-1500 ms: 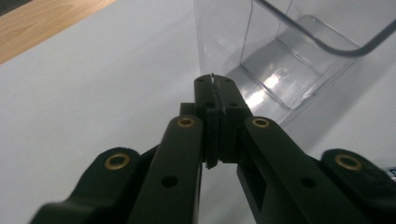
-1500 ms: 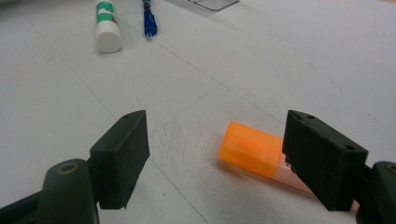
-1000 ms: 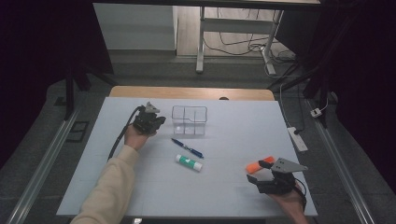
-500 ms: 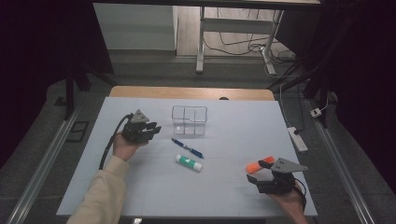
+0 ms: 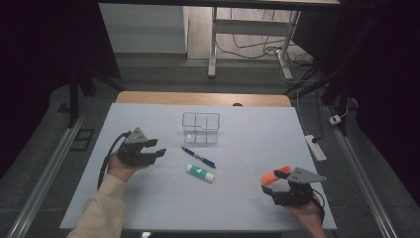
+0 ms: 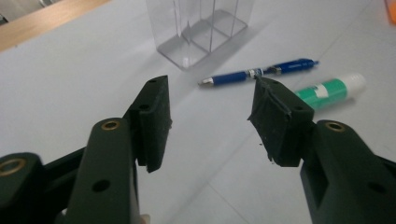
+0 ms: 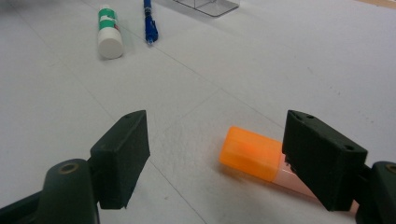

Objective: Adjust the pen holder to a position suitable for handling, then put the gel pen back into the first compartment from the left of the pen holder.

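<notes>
**Left gripper drawn back with jaws parted, pen and glue stick ahead of it**

The left gripper (image 5: 157, 153) hovers near the left edge of the tabletop (image 5: 247, 208), held in the person's left hand (image 5: 118, 167); its jaws stand apart with nothing between them, and they have just been opening; a second ago it sat farther in, close beside the clear box, and it has since pulled back toward the left edge. Just ahead of its jaws lies the blue pen (image 6: 259, 73), slim, with a silver band and tip, flat on the tabletop near the middle; beside it lies the glue stick (image 6: 331, 88), green-labelled with a white cap, apart from the pen. Beyond both stands the clear box (image 5: 200, 127), divided into compartments, toward the far edge. The right gripper (image 5: 277, 182) rests near the front right corner, unmoved, jaws wide apart; an orange marker (image 7: 254, 153) lies on the tabletop between them, close against the right jaw, unclamped.
</notes>
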Demonstrator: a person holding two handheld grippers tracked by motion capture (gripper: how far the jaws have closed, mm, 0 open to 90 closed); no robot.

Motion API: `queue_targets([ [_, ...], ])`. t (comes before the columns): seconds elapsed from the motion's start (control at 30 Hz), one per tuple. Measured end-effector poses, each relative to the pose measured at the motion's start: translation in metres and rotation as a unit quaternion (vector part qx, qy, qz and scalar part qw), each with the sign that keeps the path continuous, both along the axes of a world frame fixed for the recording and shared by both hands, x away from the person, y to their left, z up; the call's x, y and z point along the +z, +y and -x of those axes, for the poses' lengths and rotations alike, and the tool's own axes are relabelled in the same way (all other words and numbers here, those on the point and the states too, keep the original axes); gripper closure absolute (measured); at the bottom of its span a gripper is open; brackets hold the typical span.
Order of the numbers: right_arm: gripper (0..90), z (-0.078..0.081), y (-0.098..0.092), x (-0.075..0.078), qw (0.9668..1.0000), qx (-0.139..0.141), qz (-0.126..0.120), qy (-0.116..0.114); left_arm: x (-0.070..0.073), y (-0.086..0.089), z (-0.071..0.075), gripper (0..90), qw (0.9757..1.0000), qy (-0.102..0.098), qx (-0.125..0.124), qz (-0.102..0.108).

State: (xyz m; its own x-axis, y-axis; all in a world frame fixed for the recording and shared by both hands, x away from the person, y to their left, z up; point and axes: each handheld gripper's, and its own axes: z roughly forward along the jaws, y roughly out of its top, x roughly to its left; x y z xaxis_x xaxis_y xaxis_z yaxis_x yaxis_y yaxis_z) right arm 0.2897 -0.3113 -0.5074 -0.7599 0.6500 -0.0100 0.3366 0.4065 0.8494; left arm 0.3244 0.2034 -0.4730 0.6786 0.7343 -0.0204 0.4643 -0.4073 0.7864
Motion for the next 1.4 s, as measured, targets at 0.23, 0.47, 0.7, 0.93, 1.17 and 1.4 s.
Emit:
queue_targets([
  [0.23,22.8,-0.001,0.001,0.0,1.0,0.001,-0.002,0.0,-0.013,0.005,0.035,42.1,0.9999,0.008,-0.001,-0.01],
  [0.47,22.9,-0.001,0.0,0.001,1.0,-0.001,-0.007,-0.002,-0.028,0.009,0.061,39.2,0.9998,0.016,0.006,-0.009],
  [0.7,23.1,-0.001,0.001,0.001,1.0,0.001,-0.004,-0.003,-0.034,0.009,0.07,37.4,0.9998,0.015,0.005,-0.015],
  [0.93,23.4,-0.002,0.003,0.002,0.9999,0.002,-0.012,0.002,-0.038,0.007,0.067,35.6,0.9995,0.02,0.002,-0.024],
  [1.17,23.4,-0.003,0.008,0.003,0.9999,0.01,-0.013,0.0,-0.039,0.007,0.068,35.2,0.9994,0.022,0.002,-0.026],
  [1.4,22.6,-0.005,0.02,0.007,0.9997,0.022,-0.006,0.003,-0.039,0.006,0.068,34.9,0.9993,0.021,0.002,-0.03],
])
